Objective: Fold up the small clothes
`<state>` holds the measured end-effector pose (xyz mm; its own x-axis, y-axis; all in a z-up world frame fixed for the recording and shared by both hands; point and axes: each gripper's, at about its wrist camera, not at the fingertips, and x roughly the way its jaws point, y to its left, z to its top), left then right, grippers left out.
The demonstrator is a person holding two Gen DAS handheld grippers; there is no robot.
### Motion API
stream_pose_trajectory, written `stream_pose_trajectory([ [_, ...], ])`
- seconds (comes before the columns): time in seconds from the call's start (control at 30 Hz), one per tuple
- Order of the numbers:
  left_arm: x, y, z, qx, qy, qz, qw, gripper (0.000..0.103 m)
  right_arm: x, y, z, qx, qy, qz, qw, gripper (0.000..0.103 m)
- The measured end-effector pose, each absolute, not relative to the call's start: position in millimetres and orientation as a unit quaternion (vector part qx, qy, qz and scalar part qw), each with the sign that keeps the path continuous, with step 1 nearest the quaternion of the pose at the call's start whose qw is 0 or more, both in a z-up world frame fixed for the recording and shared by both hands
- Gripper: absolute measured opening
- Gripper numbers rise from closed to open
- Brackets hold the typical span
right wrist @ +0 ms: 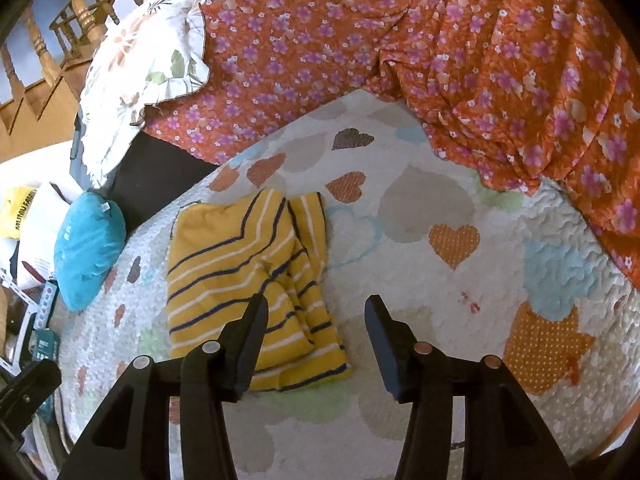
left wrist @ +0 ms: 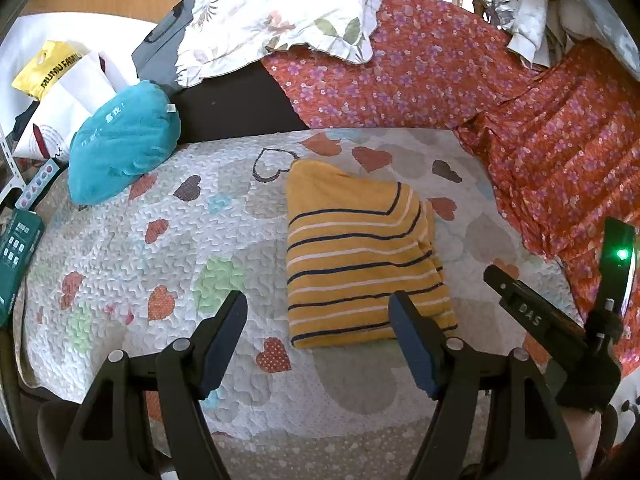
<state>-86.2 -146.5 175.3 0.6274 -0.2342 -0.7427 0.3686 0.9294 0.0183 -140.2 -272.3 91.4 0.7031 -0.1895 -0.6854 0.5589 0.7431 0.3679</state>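
1. At the far left, off the bed's edge, a yellow bag (left wrist: 48, 65) with black lettering and a white bag (left wrist: 70, 110) lie together; a dark green box (left wrist: 18, 256) sits below them.
2. A teal cushion (left wrist: 122, 144) rests on the left part of the heart-patterned quilt (left wrist: 160, 240), just in front of a dark panel.
3. Behind it, a white floral pillow (left wrist: 280, 8) leans against the wooden railing (right wrist: 80, 20).
4. The left gripper (left wrist: 318, 344) hangs above the quilt with its jaws spread wide; nothing is between them, and its right finger overlaps the garment's near corner in the view.
5. The striped yellow garment (left wrist: 360, 256) lies folded into a compact rectangle near the middle of the quilt, its navy and white stripes showing, one folded layer visible along its right side.
6. The right gripper (right wrist: 316, 344) is also above the quilt, jaws parted and holding nothing, with the garment's near right corner showing in the gap; neither pad presses the cloth.
7. To the right and behind, an orange floral blanket (right wrist: 460, 60) is bunched over the quilt's far edge.
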Motion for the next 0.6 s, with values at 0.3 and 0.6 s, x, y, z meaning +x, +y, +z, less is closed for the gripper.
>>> stream_pose_trajectory([
  [0.3,-87,-145,161,0.081,0.409,-0.172,0.892,0.072,-131,-267,81,0.280,0.336,-0.212,0.874,0.057],
  [0.6,-82,-137,147,0.076,0.428,-0.172,0.884,0.072,-122,-260,73,0.261,0.351,-0.214,0.873,0.057],
])
